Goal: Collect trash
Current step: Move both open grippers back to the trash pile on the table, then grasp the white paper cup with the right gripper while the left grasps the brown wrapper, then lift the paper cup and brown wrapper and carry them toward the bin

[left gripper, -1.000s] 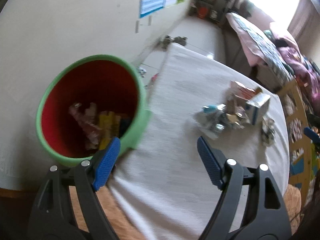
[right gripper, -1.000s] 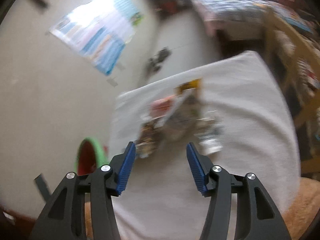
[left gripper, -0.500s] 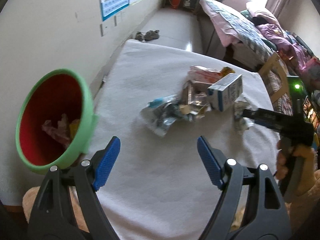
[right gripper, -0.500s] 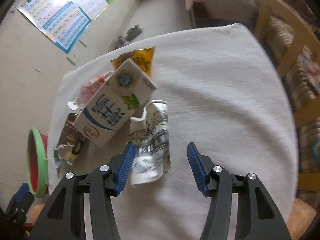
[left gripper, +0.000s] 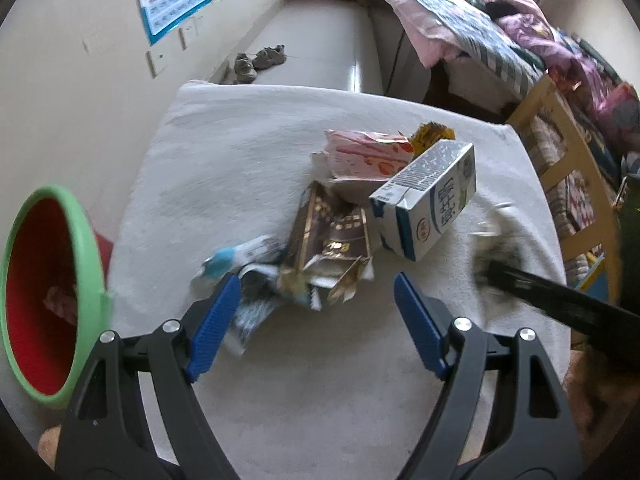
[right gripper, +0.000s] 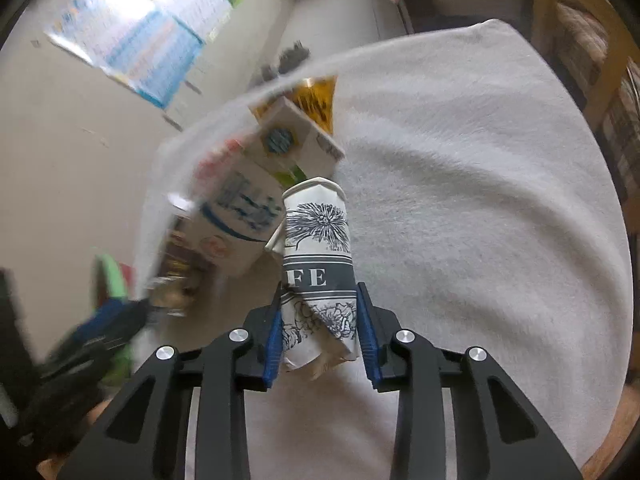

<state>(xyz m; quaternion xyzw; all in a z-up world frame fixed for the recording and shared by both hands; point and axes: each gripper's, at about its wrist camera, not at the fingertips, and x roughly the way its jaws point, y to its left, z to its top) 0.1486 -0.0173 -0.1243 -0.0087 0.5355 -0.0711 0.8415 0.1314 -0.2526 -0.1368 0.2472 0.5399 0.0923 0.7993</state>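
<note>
Right wrist view looks steeply down along the right gripper (right gripper: 319,330), whose blue pads (right gripper: 273,334) are closing on the lower end of a crumpled paper cup (right gripper: 318,256) printed in black flowers and letters; both pads already touch the cup's sides, and it stands tilted up and away between them over the white cloth (right gripper: 480,208). Just beyond the cup lies a white and blue milk carton (right gripper: 248,204), with a yellow wrapper (right gripper: 318,98) at its far end. To the right of the cup the cloth is bare out to its rounded edge, past which a wooden chair frame (right gripper: 592,64) stands close by. In the left wrist view the left gripper (left gripper: 316,320) also angles down at the cloth, jaws spread wide with nothing between the pads, hovering just short of the trash heap: a brown and gold wrapper (left gripper: 332,240), a blurred foil packet with a blue end (left gripper: 240,264), a pink and white packet (left gripper: 364,152) and the carton (left gripper: 428,200) leaning on the pile. The left pad (left gripper: 214,324) sits over the near end of the foil packet; whether it touches it I cannot tell. At the far left, off the cloth's edge, the green-rimmed red bin (left gripper: 48,300) tips its mouth toward the camera, with some trash inside. The near part of the cloth in front of the left gripper lies bare, and the right gripper's dark, blurred arm crosses the right side of this view.
</note>
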